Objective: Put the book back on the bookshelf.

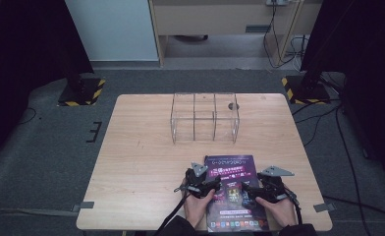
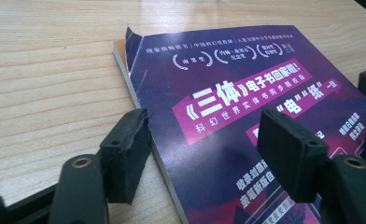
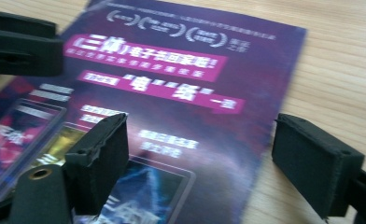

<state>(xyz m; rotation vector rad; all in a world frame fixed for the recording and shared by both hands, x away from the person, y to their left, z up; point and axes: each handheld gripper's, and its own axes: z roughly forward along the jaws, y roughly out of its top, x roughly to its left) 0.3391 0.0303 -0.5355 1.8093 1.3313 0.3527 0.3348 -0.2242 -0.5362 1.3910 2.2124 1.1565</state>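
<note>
A purple magazine point(image 1: 232, 189) with white and pink print lies flat at the table's near edge, its top left corner curled up point(image 2: 132, 35). My left gripper point(image 1: 215, 186) stands open over the magazine's left edge point(image 2: 204, 140), one jaw on the wood side and one above the cover. Over the right part of the cover my right gripper point(image 1: 245, 189) is open too point(image 3: 200, 154), one jaw above the print and the other past the right edge. Nothing is held between either pair of jaws.
A clear acrylic organiser point(image 1: 204, 117) with several compartments stands at the table's point(image 1: 141, 157) far middle. A small dark spot point(image 1: 233, 105) lies behind it. Black stand bases with yellow stripes point(image 1: 82, 91) sit on the floor beyond both far corners.
</note>
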